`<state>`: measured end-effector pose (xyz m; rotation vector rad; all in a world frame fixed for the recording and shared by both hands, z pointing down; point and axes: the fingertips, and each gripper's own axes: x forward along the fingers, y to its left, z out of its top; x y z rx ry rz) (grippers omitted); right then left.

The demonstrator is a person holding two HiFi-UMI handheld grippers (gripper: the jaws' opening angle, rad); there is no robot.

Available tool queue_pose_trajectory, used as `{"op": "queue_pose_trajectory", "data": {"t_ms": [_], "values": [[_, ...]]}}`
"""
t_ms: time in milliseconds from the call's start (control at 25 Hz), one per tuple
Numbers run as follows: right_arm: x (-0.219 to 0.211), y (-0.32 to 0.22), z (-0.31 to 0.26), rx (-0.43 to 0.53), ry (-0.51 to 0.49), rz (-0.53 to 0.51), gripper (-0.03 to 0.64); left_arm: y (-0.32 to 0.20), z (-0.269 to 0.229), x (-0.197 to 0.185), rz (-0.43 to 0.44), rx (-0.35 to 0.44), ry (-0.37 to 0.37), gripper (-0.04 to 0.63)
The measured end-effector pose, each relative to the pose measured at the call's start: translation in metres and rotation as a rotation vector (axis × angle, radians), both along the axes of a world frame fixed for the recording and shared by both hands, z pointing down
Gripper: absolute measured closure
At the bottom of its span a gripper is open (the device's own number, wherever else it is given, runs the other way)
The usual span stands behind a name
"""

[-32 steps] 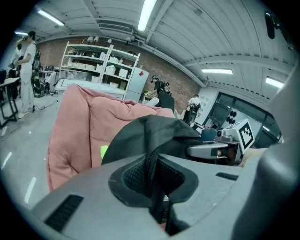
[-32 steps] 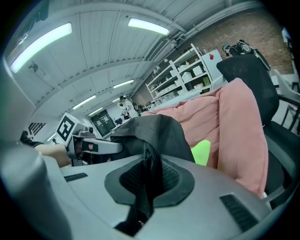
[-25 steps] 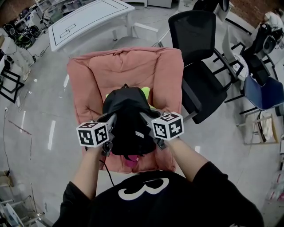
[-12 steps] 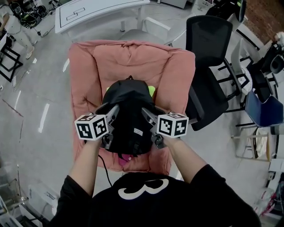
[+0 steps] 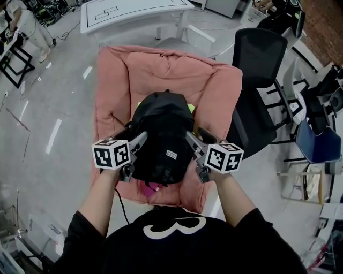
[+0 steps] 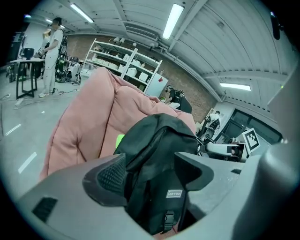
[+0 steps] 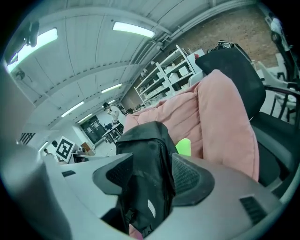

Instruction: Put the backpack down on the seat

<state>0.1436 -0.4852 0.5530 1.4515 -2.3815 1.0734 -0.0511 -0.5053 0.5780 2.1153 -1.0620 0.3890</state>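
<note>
A black backpack rests upright on the pink padded seat, with a bright green patch showing behind it. My left gripper is at the pack's left side and my right gripper at its right side. Both sets of jaws are opening. In the left gripper view the backpack stands between the spread pads of the left gripper, no longer pinched. The right gripper view shows the same: the backpack sits loosely inside the right gripper.
A black office chair stands close to the seat's right side, and a blue chair is further right. A white table lies beyond the seat. Something pink pokes out under the pack's near end. A person stands far left by shelves.
Both grippers' jaws have spread apart and let go of the backpack. The pack has settled a little further back on the seat, and the two grippers now stand wider apart.
</note>
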Motion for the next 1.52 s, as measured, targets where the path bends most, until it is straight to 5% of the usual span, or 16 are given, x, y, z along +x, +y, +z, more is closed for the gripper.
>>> {"op": "queue_pose_trajectory", "data": {"t_ms": [280,400,600,800,1040,1520], "values": [[-0.027,0.055,-0.06,0.081,0.004,-0.045,0.38,0.05,-0.052,0.0,0.066,0.019,0.03,0.307],[-0.048,0.088,-0.091,0.1,-0.08,-0.06,0.462,0.083,-0.087,0.008,0.119,0.024,0.11,0.323],[-0.079,0.142,-0.142,0.174,-0.159,-0.12,0.573,0.135,-0.155,0.012,0.206,0.121,0.21,0.542],[-0.094,0.184,-0.181,0.255,-0.239,-0.148,0.612,0.183,-0.197,0.012,0.261,0.192,0.271,0.589],[-0.112,0.229,-0.197,0.29,-0.234,-0.165,0.614,0.229,-0.219,0.009,0.312,0.273,0.23,0.589],[-0.124,0.265,-0.169,0.273,-0.177,-0.14,0.614,0.264,-0.199,-0.011,0.312,0.285,0.183,0.589]]}}
